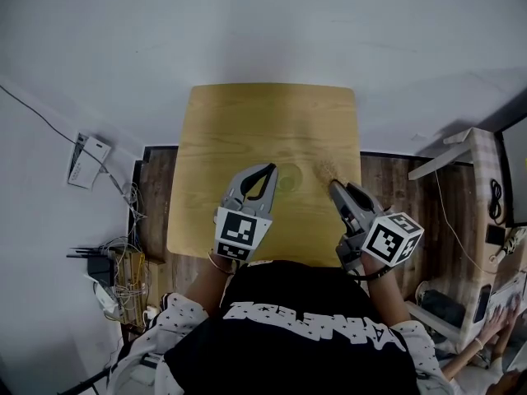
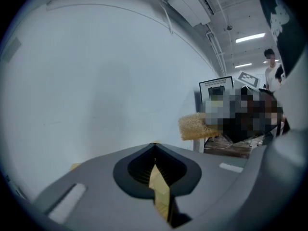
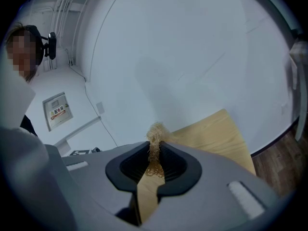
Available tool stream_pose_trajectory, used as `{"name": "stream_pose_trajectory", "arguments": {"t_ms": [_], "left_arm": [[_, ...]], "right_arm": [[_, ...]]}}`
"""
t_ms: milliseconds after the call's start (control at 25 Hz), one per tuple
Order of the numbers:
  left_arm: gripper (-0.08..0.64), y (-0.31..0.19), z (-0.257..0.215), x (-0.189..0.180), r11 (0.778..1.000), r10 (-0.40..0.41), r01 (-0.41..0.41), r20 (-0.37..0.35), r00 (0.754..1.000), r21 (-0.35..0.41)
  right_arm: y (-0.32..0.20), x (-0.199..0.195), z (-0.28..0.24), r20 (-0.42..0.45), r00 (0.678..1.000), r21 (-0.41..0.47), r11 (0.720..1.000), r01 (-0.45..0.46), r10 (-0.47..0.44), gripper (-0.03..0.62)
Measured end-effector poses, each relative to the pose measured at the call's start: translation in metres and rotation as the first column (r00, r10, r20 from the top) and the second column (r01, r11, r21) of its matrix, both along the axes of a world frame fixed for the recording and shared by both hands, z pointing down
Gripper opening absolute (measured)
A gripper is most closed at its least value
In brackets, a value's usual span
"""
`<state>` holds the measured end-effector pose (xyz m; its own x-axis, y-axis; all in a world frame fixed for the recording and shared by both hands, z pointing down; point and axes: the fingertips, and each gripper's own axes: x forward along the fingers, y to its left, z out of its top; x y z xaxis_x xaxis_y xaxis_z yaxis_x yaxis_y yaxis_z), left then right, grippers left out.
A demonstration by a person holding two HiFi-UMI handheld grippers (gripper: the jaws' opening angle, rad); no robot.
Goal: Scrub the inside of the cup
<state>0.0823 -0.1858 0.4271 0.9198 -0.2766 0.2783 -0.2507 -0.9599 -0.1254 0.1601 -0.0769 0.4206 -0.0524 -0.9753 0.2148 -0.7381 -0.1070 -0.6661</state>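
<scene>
A: Bright, even, diffuse. No glare on table; soft shadow past far edge.
B: Confirmed. Strip lights blown out overhead. Strong fisheye bend, black corners in both gripper views. Close foreground soft.

On the table, in its near half and midway across, sits the cup. The left gripper hangs over the table's near left, the right gripper over its near right, with the scrub pad in its jaws. A flat box lies left of the table, a shelf right of it.
</scene>
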Motion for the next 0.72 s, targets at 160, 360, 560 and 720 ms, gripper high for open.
{"name": "stream_pose_trajectory", "arguments": {"t_ms": [160,360,560,720], "left_arm": [[0.002,0.0030,-0.0016,-0.0010,1.000,0.000,0.000,0.002,1.000,0.004],[0.002,0.0062,-0.0022,-0.0024,1.000,-0.005,0.005,0.003,1.000,0.006],[0.002,0.0084,-0.0025,-0.0027,1.000,-0.006,0.006,0.005,1.000,0.006],[0.002,0.0100,-0.0031,-0.0028,1.000,-0.006,0.006,0.007,1.000,0.009]], "right_arm": [[0.0010,-0.0010,-0.0003,0.001,1.000,-0.002,1.000,0.007,-0.007,0.072],[0.0020,-0.0025,-0.0013,0.003,1.000,-0.003,1.000,0.017,-0.017,0.072],[0.0022,-0.0010,-0.0006,0.005,1.000,0.005,1.000,0.016,-0.016,0.072],[0.0016,-0.0007,-0.0006,0.006,1.000,0.009,1.000,0.018,-0.018,0.072]]}}
